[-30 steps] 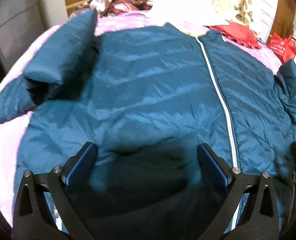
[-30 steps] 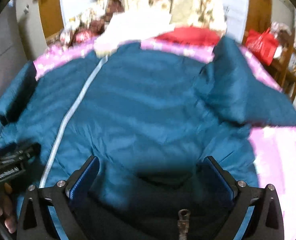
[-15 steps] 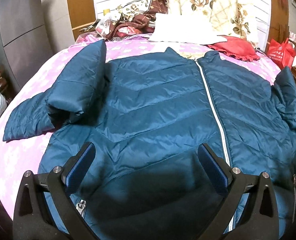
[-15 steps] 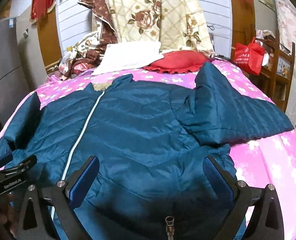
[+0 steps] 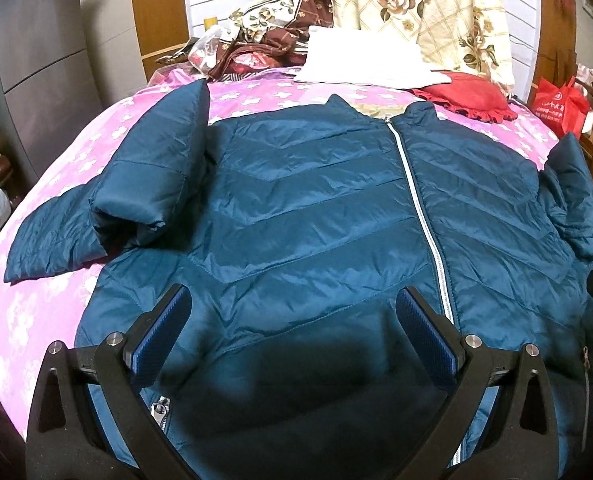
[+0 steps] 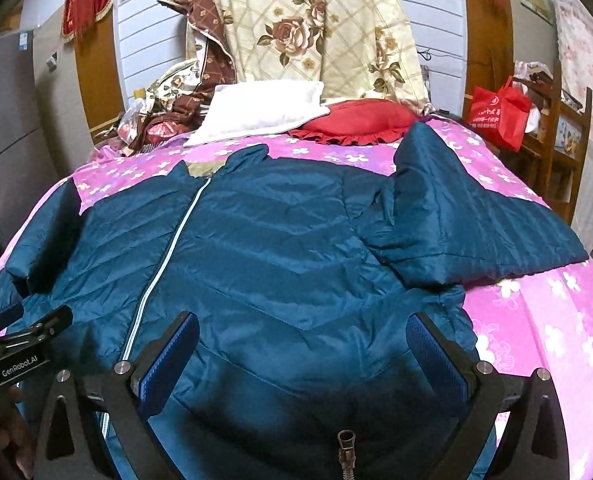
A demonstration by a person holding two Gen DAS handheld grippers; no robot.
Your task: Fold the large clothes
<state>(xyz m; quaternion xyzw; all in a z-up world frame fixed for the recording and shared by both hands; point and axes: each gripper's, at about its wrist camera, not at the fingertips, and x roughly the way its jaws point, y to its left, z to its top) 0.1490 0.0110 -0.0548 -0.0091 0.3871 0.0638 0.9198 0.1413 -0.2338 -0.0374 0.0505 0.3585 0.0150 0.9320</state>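
Observation:
A large teal quilted jacket [image 5: 316, 216] lies front up on the pink bed, zipped with a white zipper [image 5: 420, 204]. It also fills the right wrist view [image 6: 280, 248]. Its left sleeve [image 5: 152, 176] is bent back on itself at the bed's left. Its right sleeve [image 6: 468, 224] lies out to the right. My left gripper [image 5: 292, 320] is open and empty above the hem, left of the zipper. My right gripper [image 6: 302, 344] is open and empty above the hem on the jacket's right half. The left gripper's body [image 6: 20, 352] shows at that view's left edge.
The pink flowered bedspread [image 6: 544, 320] covers the bed. A white pillow [image 5: 360, 60] and a red cushion [image 6: 356, 120] lie at the head, under a hanging floral quilt [image 6: 316, 20]. A red bag [image 6: 500, 112] sits on wooden furniture at right. A grey cabinet [image 5: 36, 60] stands left.
Both grippers have risen and pulled back from the jacket, so more of the bed and headboard shows. Both stay open. The jacket has not moved.

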